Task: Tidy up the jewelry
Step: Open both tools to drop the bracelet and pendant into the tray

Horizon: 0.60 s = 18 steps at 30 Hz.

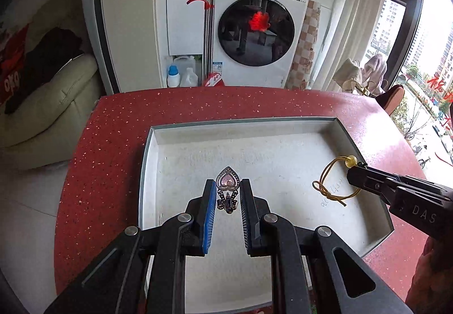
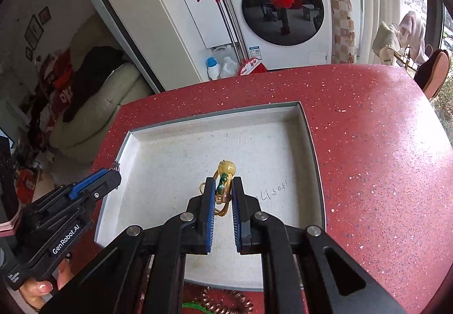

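My left gripper (image 1: pixel 226 186) is shut on a heart-shaped pink-stone brooch (image 1: pixel 228 181) and holds it over the middle of the white tray (image 1: pixel 158 161). My right gripper (image 2: pixel 223 186) is shut on a gold cord bracelet (image 2: pixel 225 169) with a yellow bead, above the tray (image 2: pixel 311 144). In the left wrist view the bracelet (image 1: pixel 328 181) hangs from the right gripper's fingertips (image 1: pixel 355 175) over the tray's right side. In the right wrist view the left gripper's fingertips (image 2: pixel 109 174) show at the tray's left edge.
The tray sits on a red speckled counter (image 2: pixel 368 144). A copper spiral hair tie (image 2: pixel 226 302) and something green lie on the counter near the tray's front edge. A washing machine (image 1: pixel 254 25), a mop and bottles stand behind the counter.
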Tool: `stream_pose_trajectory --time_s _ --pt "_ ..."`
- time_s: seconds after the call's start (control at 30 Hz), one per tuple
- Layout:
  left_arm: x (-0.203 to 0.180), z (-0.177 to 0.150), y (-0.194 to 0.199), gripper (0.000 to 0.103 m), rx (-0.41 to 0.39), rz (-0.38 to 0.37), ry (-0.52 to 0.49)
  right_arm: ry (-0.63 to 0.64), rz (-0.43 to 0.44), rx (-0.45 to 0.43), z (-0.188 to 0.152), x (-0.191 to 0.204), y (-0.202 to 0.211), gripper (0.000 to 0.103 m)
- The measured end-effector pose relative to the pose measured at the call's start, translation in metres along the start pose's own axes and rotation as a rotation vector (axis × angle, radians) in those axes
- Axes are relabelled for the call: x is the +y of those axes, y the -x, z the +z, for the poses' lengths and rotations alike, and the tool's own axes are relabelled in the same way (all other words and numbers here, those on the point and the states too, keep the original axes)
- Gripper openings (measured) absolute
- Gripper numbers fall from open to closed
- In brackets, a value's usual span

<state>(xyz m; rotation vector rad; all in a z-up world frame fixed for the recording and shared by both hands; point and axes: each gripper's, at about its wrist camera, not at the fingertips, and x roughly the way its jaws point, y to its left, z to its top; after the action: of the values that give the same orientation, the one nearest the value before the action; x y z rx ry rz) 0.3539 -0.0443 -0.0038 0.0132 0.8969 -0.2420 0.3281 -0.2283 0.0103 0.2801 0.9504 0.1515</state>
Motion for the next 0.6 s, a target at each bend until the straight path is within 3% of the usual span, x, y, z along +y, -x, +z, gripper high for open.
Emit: stream_pose_trajectory --time_s 0.33,0.43,0.5,0.57,0.6 --pt "-0.011 -0.019 -0.048 0.035 0.094 0.089 -0.059 -0.022 -0.054 0.065 -0.019 -0.021 -0.049 0.013" --pt "-0.013 -0.022 -0.047 0.036 0.074 0.12 -0.073 -0.002 -0.071 0.063 -0.019 -0.018 -0.048 0.014" --pt "-0.015 -0.022 -0.046 0.036 0.081 0.132 -0.081 -0.002 -0.068 0.067 -0.02 -0.017 -0.046 0.022" --pt "-0.015 -0.022 -0.042 0.036 0.073 0.134 -0.08 -0.016 -0.063 0.065 -0.021 -0.017 -0.042 0.042" --pt "-0.015 -0.022 -0.039 0.036 0.062 0.135 -0.078 -0.02 -0.061 0.056 -0.021 -0.017 -0.038 0.044"
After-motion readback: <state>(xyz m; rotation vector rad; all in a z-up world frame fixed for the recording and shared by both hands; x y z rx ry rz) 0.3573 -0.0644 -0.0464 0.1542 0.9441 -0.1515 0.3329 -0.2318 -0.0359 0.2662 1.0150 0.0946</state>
